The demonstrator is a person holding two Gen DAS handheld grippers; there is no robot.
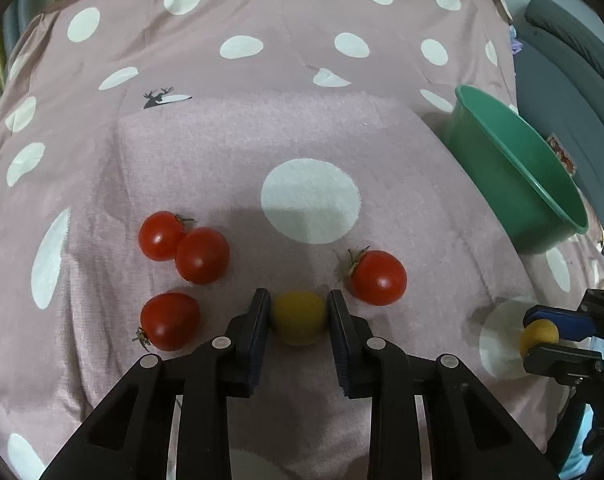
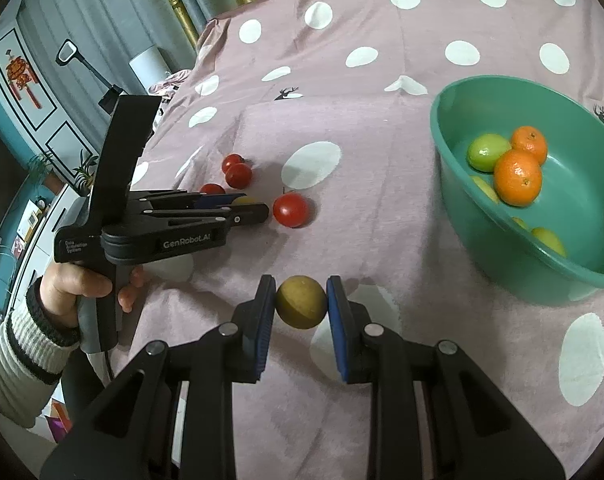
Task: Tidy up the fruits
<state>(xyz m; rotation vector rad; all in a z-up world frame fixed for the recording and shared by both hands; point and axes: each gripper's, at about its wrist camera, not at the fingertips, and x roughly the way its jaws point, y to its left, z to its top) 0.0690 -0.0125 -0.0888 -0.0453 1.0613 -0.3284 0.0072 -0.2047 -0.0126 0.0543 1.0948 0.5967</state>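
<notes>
Four round red cherry tomatoes [image 1: 202, 255] lie on the pink polka-dot cloth [image 1: 222, 152], surrounding a small yellow round fruit [image 1: 298, 318]. A green plastic bowl [image 2: 481, 216] sits to their right on the cloth, containing two round orange mandarins [image 2: 517, 177] and several round green fruits [image 2: 486, 151].

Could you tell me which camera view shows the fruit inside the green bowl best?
The right wrist view: it looks into the green bowl, showing two oranges, a green fruit and yellowish ones by the near wall. The left wrist view shows only the bowl's outer wall and bare inner side, no fruit.
</notes>
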